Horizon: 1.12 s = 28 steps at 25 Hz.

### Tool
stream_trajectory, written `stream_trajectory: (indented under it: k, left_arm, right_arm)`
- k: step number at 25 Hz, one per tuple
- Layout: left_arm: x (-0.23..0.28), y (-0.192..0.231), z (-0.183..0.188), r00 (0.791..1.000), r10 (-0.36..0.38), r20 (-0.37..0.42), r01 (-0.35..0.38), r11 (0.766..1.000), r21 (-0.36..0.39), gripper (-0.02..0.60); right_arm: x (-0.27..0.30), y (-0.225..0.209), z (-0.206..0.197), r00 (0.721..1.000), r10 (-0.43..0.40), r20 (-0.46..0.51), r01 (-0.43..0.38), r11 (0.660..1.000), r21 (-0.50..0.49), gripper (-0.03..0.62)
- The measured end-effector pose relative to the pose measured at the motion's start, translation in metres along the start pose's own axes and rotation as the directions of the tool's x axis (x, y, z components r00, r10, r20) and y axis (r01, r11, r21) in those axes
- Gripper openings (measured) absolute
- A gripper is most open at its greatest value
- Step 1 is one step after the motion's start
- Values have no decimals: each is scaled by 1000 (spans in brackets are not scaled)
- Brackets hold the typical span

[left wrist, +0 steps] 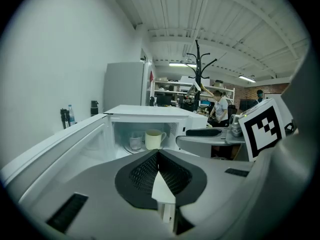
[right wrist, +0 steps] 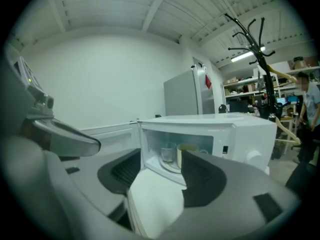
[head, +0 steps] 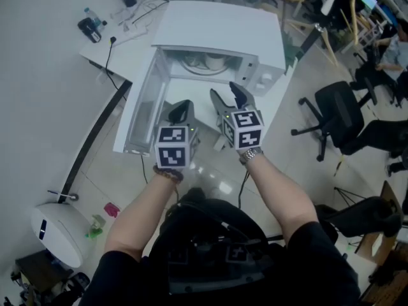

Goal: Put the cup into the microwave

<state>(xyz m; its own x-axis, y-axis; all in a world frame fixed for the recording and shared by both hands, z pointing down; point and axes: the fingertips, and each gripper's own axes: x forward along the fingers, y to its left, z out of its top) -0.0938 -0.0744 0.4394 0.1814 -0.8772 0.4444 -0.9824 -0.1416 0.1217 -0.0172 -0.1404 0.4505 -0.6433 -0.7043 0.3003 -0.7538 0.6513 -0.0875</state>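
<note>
Microwave (head: 220, 34): white, on a white table (head: 124, 53); its cavity faces both grippers.
Door (head: 141, 110): swung wide to the left, just beside the left gripper.
Surroundings: a bottle (head: 94, 16) and a black cable (head: 108, 59) on the table; an office chair (head: 335, 107) at right; a coat rack (left wrist: 198, 69) and a grey fridge (left wrist: 125, 86) behind.
Glass (left wrist: 135, 142): clear, inside the cavity, just left of the cup.
Cup (left wrist: 153, 139): cream, upright on the turntable inside the microwave, handle to the right; in the right gripper view one jaw covers part of it.
Left gripper (head: 182, 105): jaws pressed together, empty.
Right gripper (head: 227, 93): jaws spread, nothing between them.
</note>
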Motion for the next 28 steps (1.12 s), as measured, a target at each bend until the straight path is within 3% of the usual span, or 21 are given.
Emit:
stream_trajectory:
  k: [12, 28]
  left_arm:
    - [-50, -29, -2, 996, 67, 54, -68, 998, 10, 2]
    - [-97, -29, 1, 995, -32, 95, 27, 998, 51, 2]
  right_arm:
    - [-73, 21, 6, 998, 57, 8, -56, 997, -46, 177]
    - [-118, 75, 16, 1000, 17, 11, -16, 998, -61, 115]
